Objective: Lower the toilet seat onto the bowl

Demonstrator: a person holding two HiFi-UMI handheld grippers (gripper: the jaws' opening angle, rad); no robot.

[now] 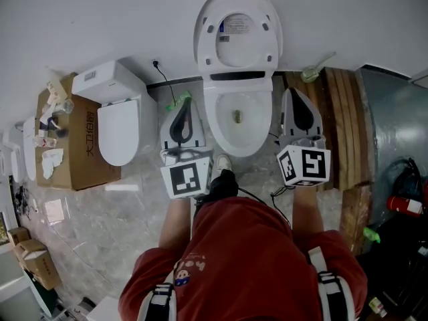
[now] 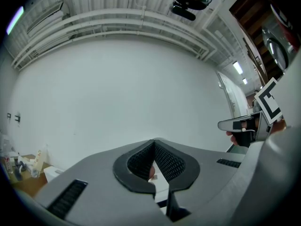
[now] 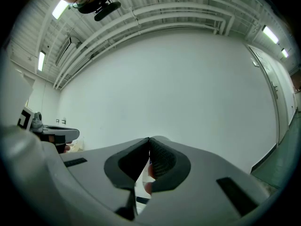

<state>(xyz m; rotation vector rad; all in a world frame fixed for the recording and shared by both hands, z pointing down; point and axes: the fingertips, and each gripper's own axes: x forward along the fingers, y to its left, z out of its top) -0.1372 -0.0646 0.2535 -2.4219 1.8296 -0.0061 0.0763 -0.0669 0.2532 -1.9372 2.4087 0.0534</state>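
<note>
In the head view a white toilet stands against the wall, its seat (image 1: 237, 32) raised upright against the lid. The bowl (image 1: 215, 116) below has a bare rim. My left gripper (image 1: 182, 105) is held just left of the bowl, jaws shut on nothing. My right gripper (image 1: 295, 93) is just right of the bowl, also shut and empty. Neither touches the toilet. The left gripper view shows its closed jaws (image 2: 154, 141) against a white wall, and the right gripper view shows the same for its jaws (image 3: 149, 139); the seat is in neither gripper view.
A second white toilet (image 1: 120, 122) stands at the left beside a cardboard box (image 1: 77, 152) with small items on it. Wooden boards (image 1: 341, 126) lie right of the bowl. A red extinguisher (image 1: 404, 206) sits far right. My black shoe (image 1: 221, 182) is in front of the bowl.
</note>
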